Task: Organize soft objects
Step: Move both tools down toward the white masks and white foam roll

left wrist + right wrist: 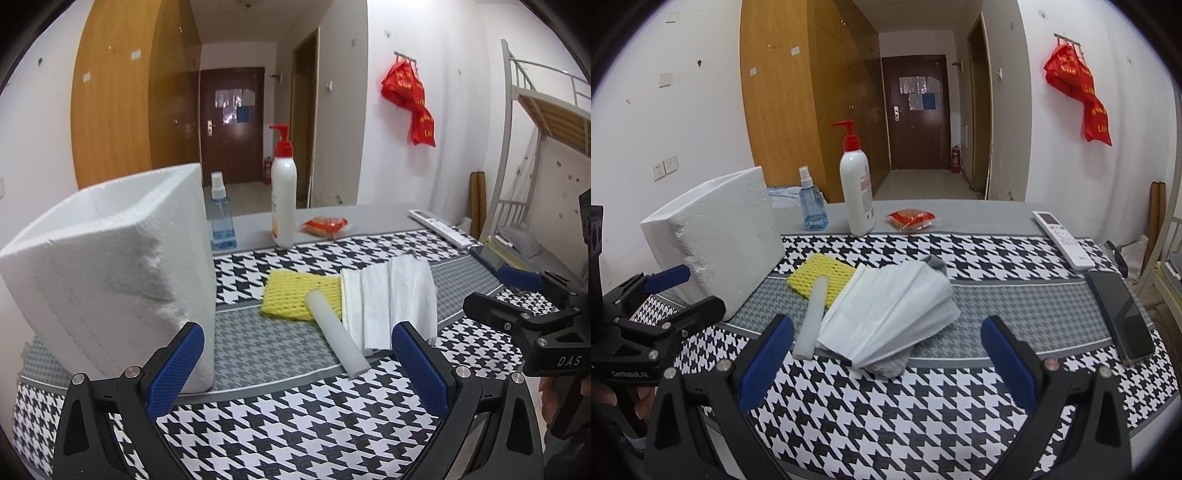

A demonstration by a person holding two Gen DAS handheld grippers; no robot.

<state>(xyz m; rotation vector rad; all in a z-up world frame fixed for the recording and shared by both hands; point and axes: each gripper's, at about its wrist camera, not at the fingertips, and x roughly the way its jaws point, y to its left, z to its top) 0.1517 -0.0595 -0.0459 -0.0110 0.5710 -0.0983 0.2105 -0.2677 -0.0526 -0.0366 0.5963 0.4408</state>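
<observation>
A white foam box [107, 266] [720, 240] stands open-topped on the left of the houndstooth cloth. To its right lie a yellow foam net [295, 295] [822, 277], a white foam tube [336, 328] [812, 317] across it, and a folded white sheet [391, 302] [890, 314] with a grey sock [890, 365] under it. My left gripper [297, 369] is open, just in front of the tube and box corner. My right gripper [886, 369] is open, hovering before the white sheet. Nothing sits between either pair of fingers.
At the back of the table stand a blue spray bottle [812, 206], a white pump bottle [855, 184] and a red snack packet [910, 219]. A white remote [1062, 238] and a dark phone [1121, 314] lie at the right. The table edge runs close behind them.
</observation>
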